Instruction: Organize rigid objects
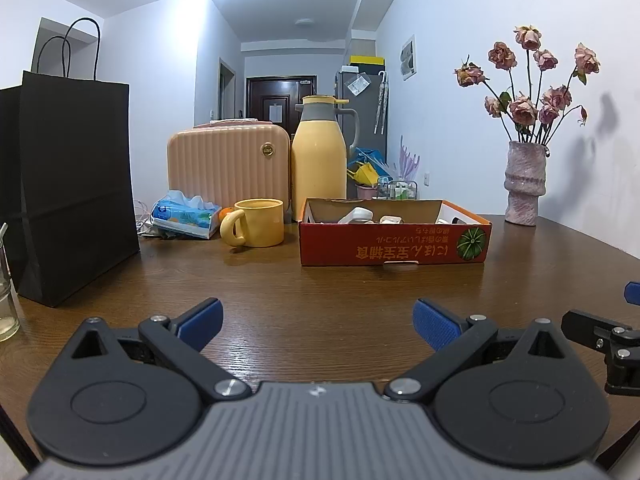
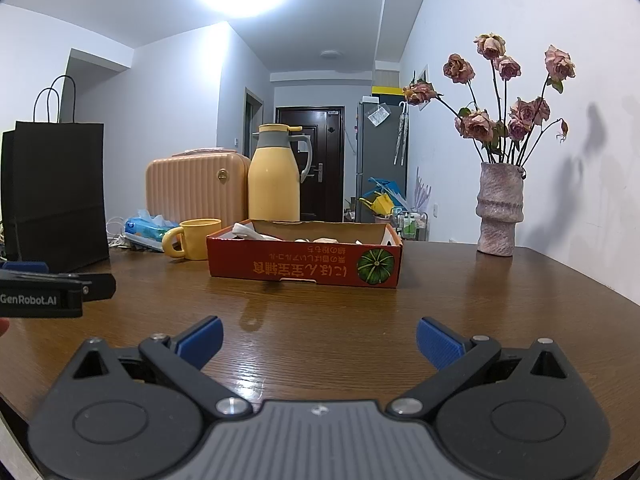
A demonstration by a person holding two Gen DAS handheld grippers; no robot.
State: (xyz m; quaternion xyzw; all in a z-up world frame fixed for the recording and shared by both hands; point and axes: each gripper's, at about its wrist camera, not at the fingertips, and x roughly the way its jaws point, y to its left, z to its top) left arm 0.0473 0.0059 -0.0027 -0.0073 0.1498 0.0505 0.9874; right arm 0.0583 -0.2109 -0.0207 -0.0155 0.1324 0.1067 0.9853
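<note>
A shallow red cardboard box [image 1: 394,246] [image 2: 304,264] stands on the wooden table [image 1: 320,292] and holds several white objects [image 1: 358,216] [image 2: 250,233]. A yellow mug [image 1: 256,222] [image 2: 192,239] stands left of the box. A yellow thermos jug [image 1: 319,158] [image 2: 274,176] stands behind it. My left gripper [image 1: 318,322] is open and empty above the table, well short of the box. My right gripper [image 2: 319,340] is open and empty, also short of the box. Part of the right gripper shows at the right edge of the left wrist view [image 1: 600,336].
A black paper bag [image 1: 68,184] [image 2: 56,196] stands at the left. A pink ribbed case [image 1: 228,160] [image 2: 196,186] and a tissue pack [image 1: 186,216] [image 2: 150,228] lie behind the mug. A vase of dried roses [image 1: 525,182] [image 2: 500,210] stands at the right near the wall. A glass [image 1: 8,300] is at the far left.
</note>
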